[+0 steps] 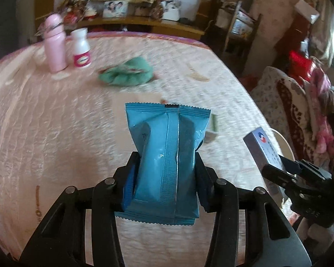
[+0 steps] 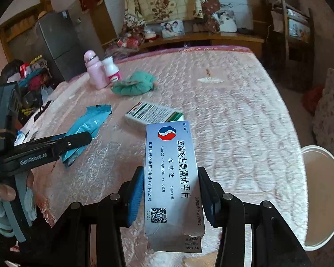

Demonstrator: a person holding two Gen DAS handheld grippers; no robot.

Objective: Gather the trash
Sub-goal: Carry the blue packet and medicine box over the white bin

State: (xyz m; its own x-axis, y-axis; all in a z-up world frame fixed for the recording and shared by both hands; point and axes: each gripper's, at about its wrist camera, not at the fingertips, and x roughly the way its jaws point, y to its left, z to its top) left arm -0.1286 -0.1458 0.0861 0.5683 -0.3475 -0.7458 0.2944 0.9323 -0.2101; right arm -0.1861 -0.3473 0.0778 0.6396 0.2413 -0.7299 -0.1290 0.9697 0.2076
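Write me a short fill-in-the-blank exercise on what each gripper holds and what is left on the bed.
1. The left gripper has its jaws shut on a ____ packet.
2. The right gripper grips a silver ____.
3. Beside the pink bottle stands a ____ bottle.

Missing words: blue; box; white

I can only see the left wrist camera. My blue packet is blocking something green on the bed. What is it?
Observer: Behind your blue packet, the right wrist view shows a white and green box lying flat on the bed.
Operator: What's my other hand holding?
Observer: The right gripper is shut on a silver box; its face has printed writing and a QR code.
Operator: Where could I drop stuff?
Observer: Probably the white tub, open-topped, beside the bed's right edge.
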